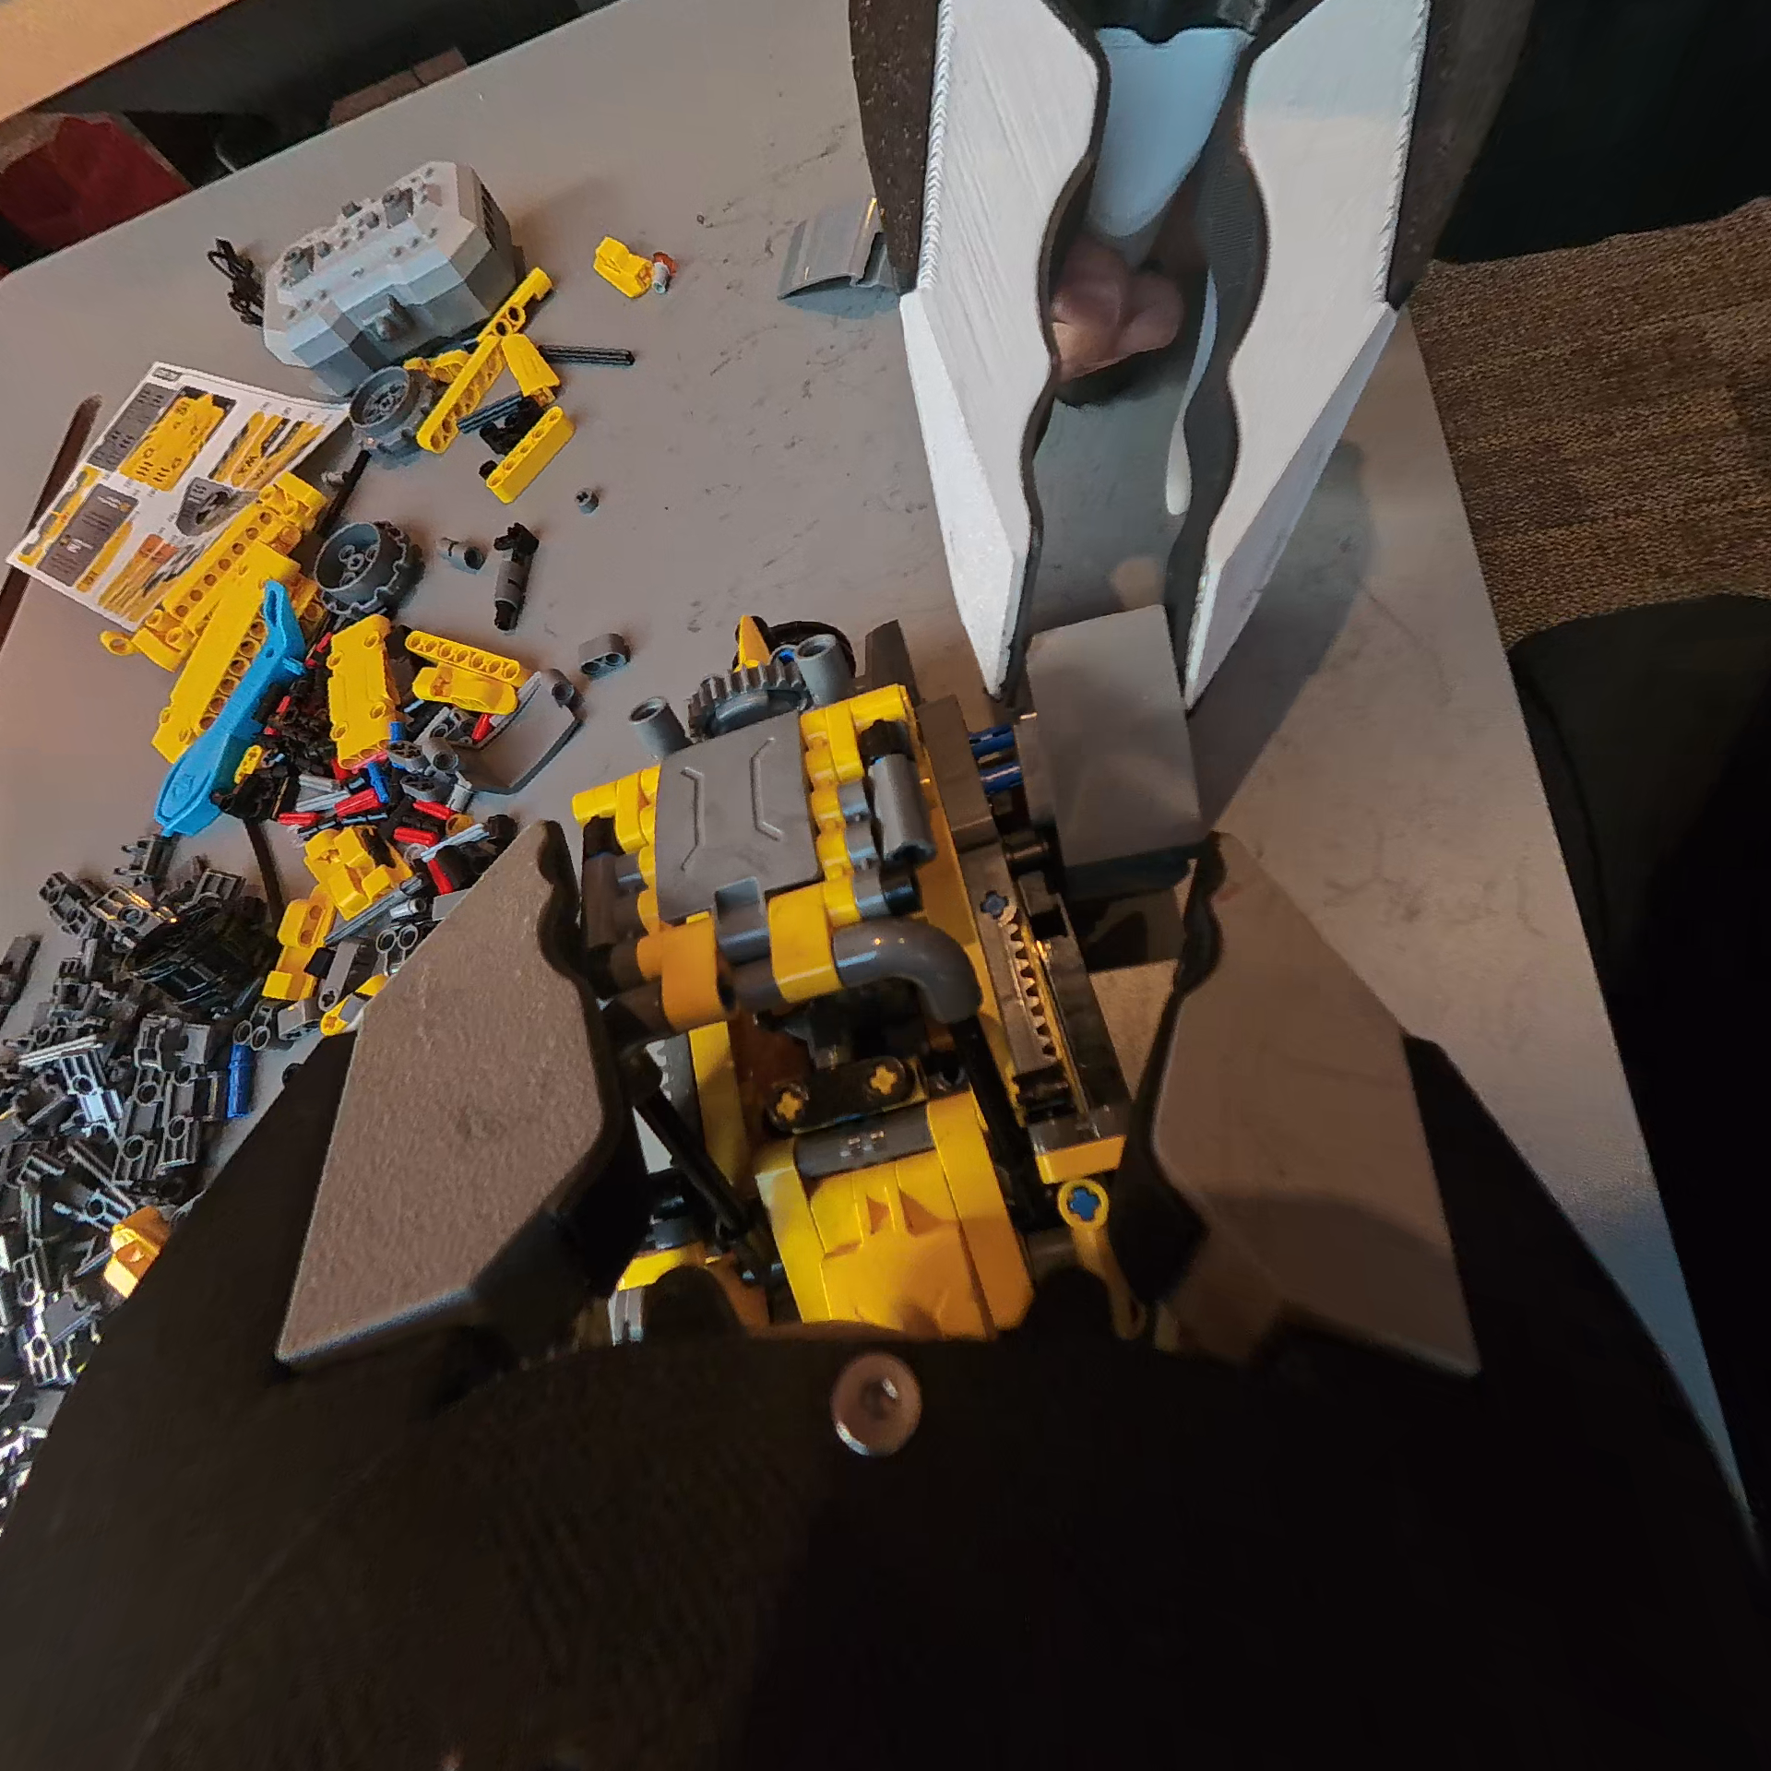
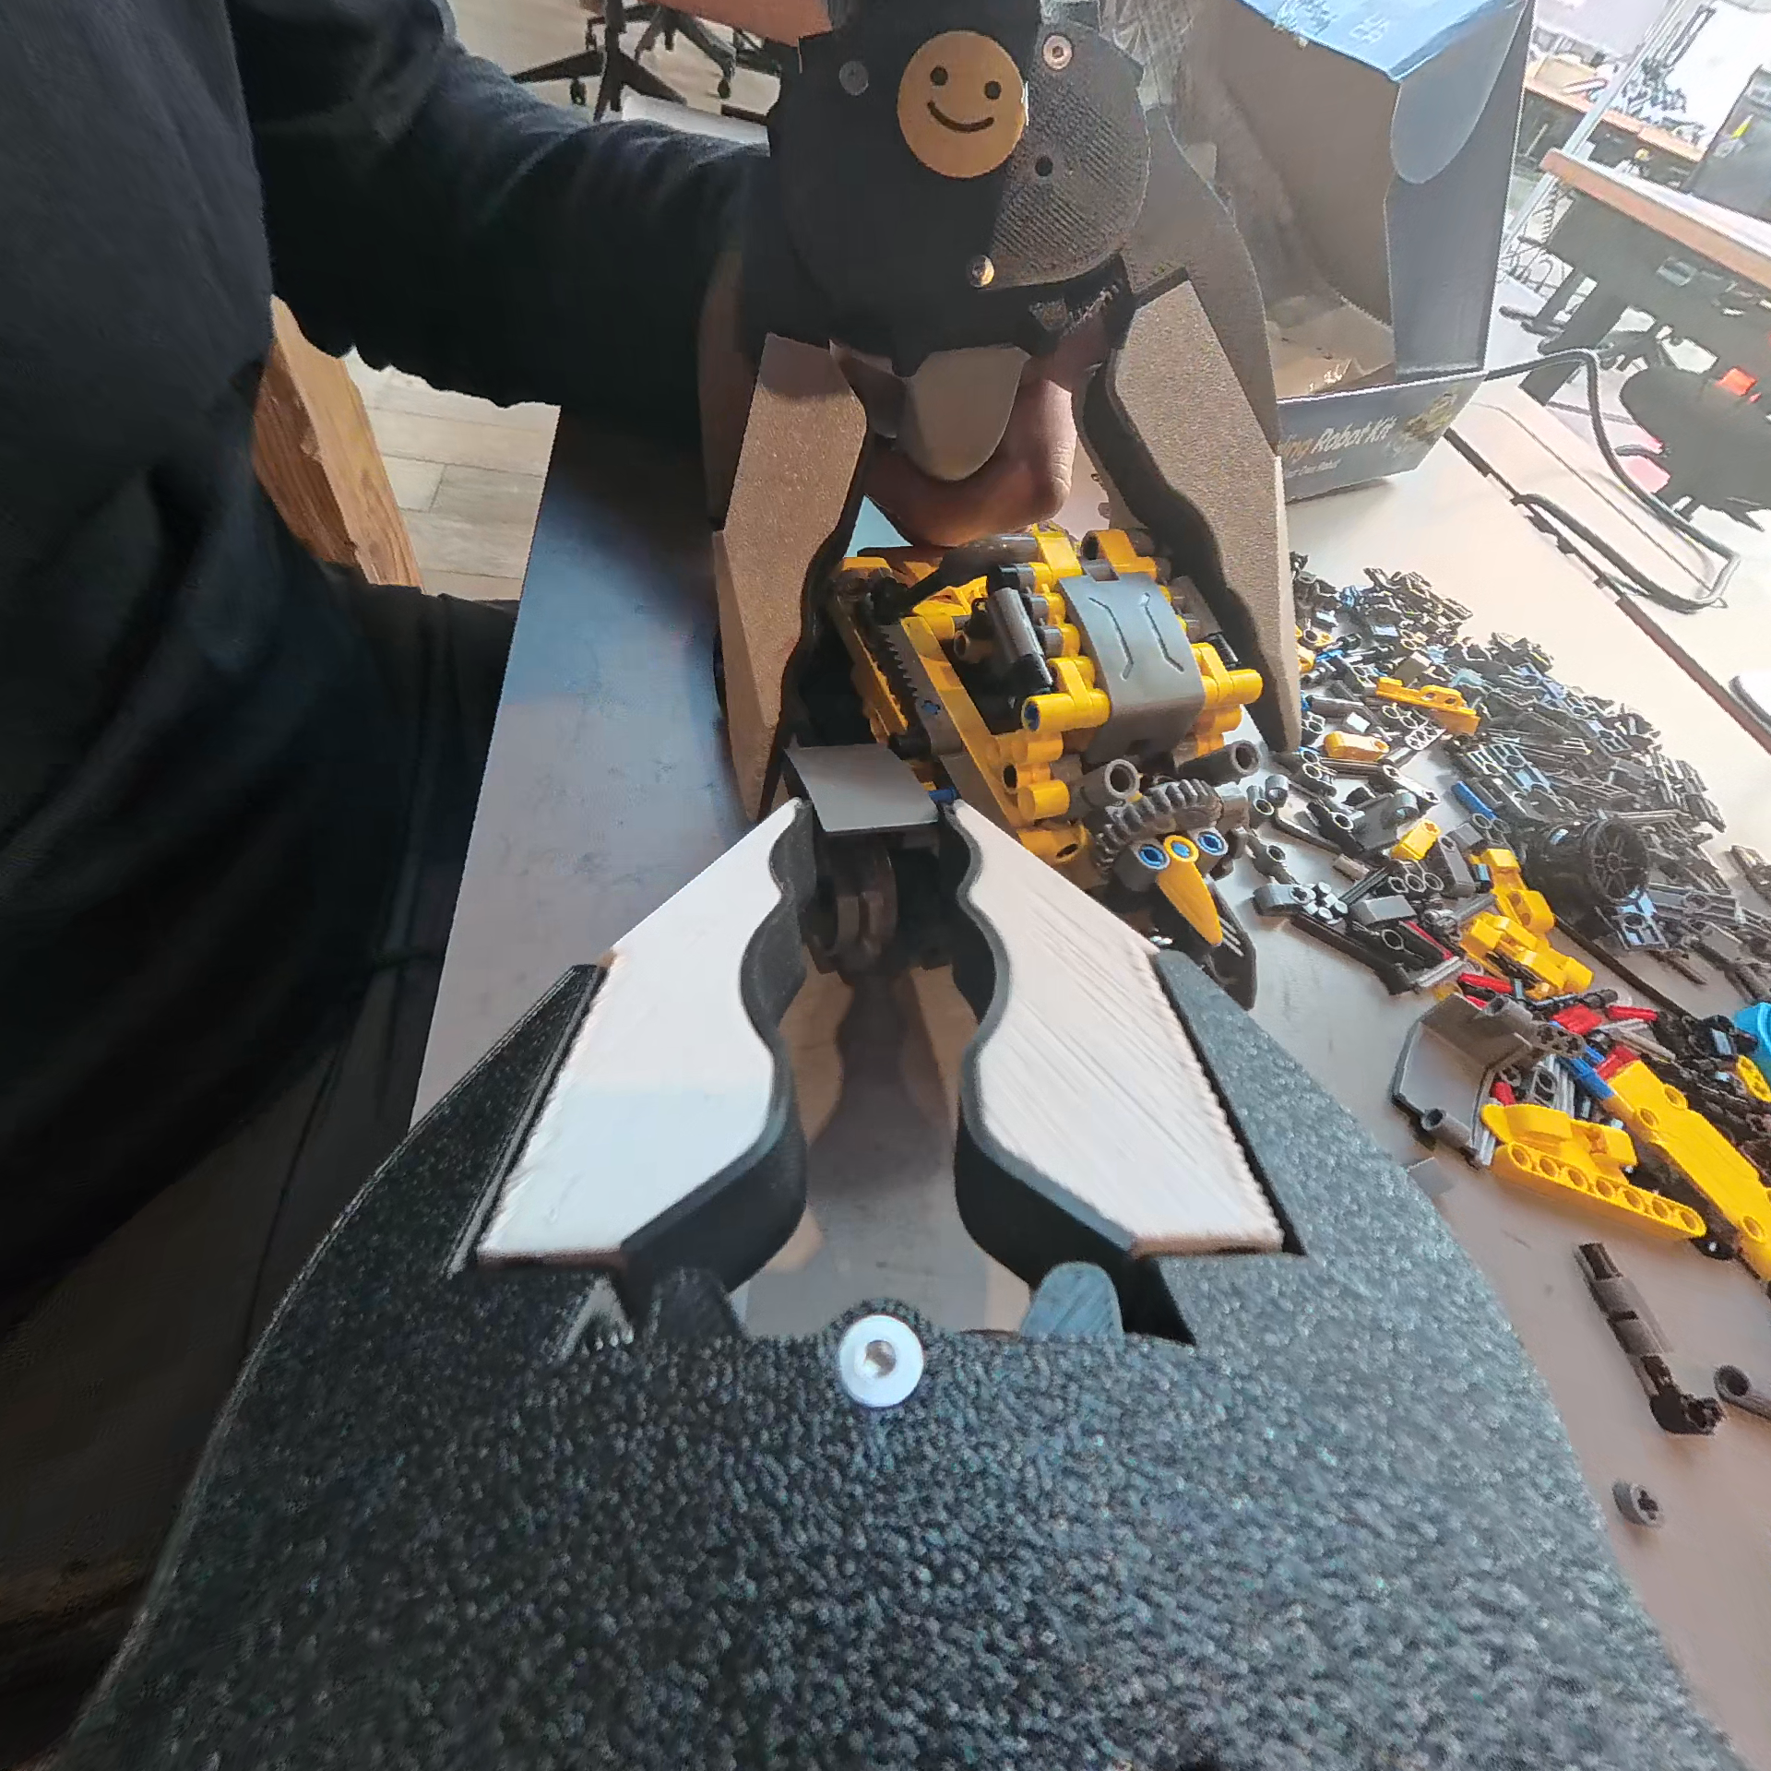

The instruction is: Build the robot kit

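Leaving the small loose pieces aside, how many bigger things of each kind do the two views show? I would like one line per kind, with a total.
Grippers: 2 (left gripper, right gripper)
Assembled yellow model: 1
Grey block: 1
Blue tool: 1
Printed sheet: 1
Cardboard box: 1
Total: 7

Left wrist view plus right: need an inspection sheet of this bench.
Surface: grey table, scuffed.
Job's things: yellow brick-built model near the table edge, grey panel at its side.
Clutter: loose brick pieces, grey hub block, printed sheet, blue tool, open box.
Grippers: left gripper fingers clamp the model; right gripper fingers pinch the grey panel.
Cables: black cable beside the box.
Surroundings: office chairs, desks.
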